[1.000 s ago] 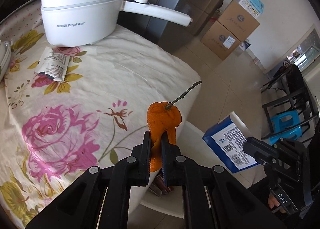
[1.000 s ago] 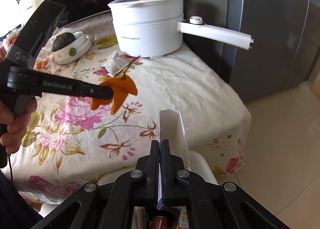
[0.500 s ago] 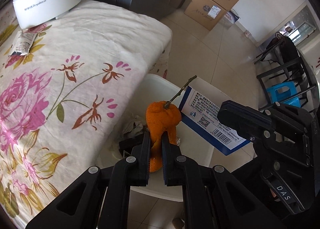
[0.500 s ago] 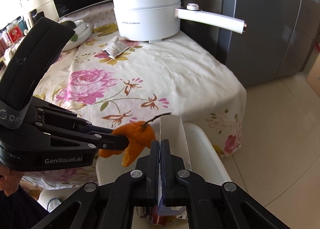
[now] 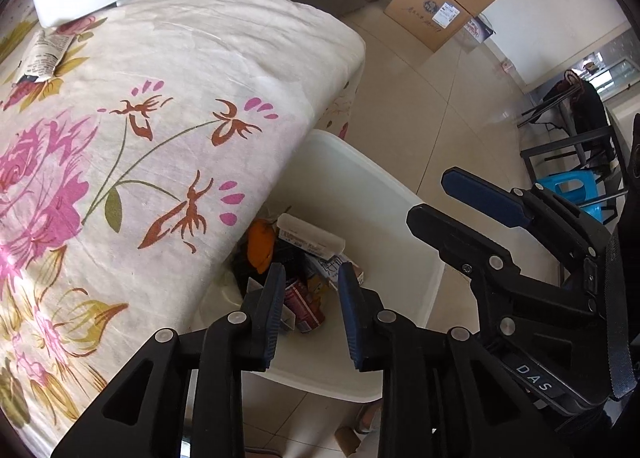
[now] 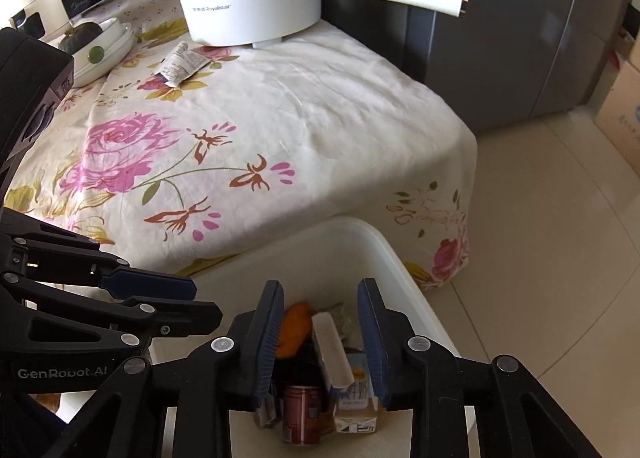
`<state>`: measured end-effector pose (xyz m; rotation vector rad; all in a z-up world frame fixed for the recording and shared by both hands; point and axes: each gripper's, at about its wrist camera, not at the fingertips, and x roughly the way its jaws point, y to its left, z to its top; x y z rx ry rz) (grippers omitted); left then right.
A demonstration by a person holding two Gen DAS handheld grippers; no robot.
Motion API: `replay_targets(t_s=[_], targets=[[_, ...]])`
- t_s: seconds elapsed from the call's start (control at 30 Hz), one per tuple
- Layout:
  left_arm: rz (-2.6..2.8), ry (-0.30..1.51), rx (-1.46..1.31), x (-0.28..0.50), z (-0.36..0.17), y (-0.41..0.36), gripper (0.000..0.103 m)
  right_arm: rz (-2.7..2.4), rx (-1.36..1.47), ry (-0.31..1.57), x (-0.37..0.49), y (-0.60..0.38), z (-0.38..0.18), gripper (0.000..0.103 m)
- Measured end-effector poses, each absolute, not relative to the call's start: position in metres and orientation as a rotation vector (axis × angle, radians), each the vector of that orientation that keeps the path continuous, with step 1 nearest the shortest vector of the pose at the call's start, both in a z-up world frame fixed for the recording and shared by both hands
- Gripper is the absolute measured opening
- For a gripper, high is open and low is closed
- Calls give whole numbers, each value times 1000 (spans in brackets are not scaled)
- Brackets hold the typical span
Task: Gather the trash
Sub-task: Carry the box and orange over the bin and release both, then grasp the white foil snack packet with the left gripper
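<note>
Trash lies in a heap inside the white bin (image 6: 404, 262), which stands on the tiled floor (image 6: 560, 218) against the edge of the table. That table, the biggest thing in view, is draped in a cream tablecloth (image 6: 320, 106) printed with pink roses. At its far end stands a white electric pot (image 6: 248, 2) with a long handle, and left of the pot a white bowl (image 6: 108, 42). One piece of trash is not in the bin: a crumpled wrapper (image 6: 180, 64) lies on the cloth just in front of the pot.

Within the bin, a long white carton (image 6: 332, 350) leans across the pile, with the orange peel (image 6: 294, 328) just beside it on the left. Below them a red can (image 6: 300, 410) stands near a small printed box (image 6: 356, 402).

Both tools hang over the bin, pointing down into it. The left gripper (image 5: 310, 294) has just been opening; its jaws stand partly apart with nothing between the pads, and the peel lies loose below them. The right gripper (image 6: 324, 334) has likewise just been opening; its jaws stand somewhat wider and grip nothing, the carton lying free in the bin beneath.
</note>
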<state>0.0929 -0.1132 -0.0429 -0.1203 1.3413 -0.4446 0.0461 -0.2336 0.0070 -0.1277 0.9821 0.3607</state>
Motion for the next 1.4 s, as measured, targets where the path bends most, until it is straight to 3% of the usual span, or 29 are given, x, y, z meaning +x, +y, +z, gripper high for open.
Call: replay_targets(t_s=[0.13, 0.37, 0.73, 0.97, 1.13, 1.4], targets=[[-434, 1341, -119, 92, -43, -109, 30, 353, -125, 977, 49, -232, 8, 54], [-427, 1331, -132, 96, -39, -104, 30, 352, -124, 978, 51, -230, 6, 55], [-354, 1311, -182, 107, -35, -81, 30, 349, -114, 979, 51, -229, 6, 66], [-232, 1287, -275, 134, -33, -34, 30, 353, -87, 991, 52, -231, 6, 67], [-92, 1235, -405, 161, -27, 20, 45, 369, -23, 1016, 55, -235, 4, 68], [110, 1130, -319, 212, -20, 64, 53, 406, 32, 1024, 59, -232, 5, 69]])
